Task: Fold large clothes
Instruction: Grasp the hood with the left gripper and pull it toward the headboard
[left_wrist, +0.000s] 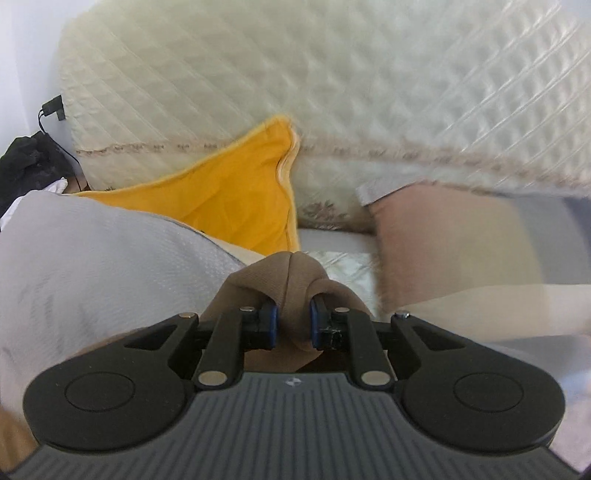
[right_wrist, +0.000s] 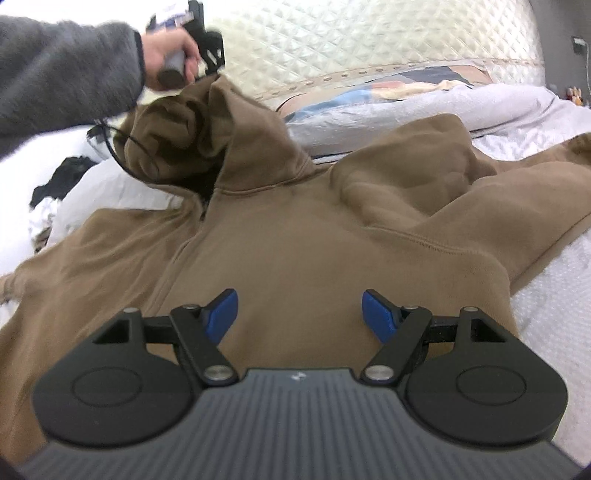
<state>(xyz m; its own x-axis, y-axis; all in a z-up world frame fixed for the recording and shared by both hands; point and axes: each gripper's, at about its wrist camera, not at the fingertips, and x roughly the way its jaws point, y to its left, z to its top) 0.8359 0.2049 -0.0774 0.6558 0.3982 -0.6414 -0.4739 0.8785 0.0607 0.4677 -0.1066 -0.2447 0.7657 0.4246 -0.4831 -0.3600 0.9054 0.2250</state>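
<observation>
A large brown hoodie (right_wrist: 303, 240) lies spread on the bed, its body toward me and its sleeves out to both sides. My left gripper (left_wrist: 293, 323) is shut on a bunch of the brown hoodie's fabric (left_wrist: 291, 280); in the right wrist view it shows at the upper left (right_wrist: 207, 44), holding the hood (right_wrist: 192, 122) lifted above the bed. My right gripper (right_wrist: 300, 314) is open and empty, hovering just over the hoodie's chest.
A yellow pillow (left_wrist: 236, 195) and a striped pillow (left_wrist: 461, 236) lean on the quilted cream headboard (left_wrist: 295, 74). A grey-white duvet (left_wrist: 92, 266) lies to the left. White bedding (right_wrist: 546, 314) shows at the right, dark clothes (right_wrist: 62, 181) at the left.
</observation>
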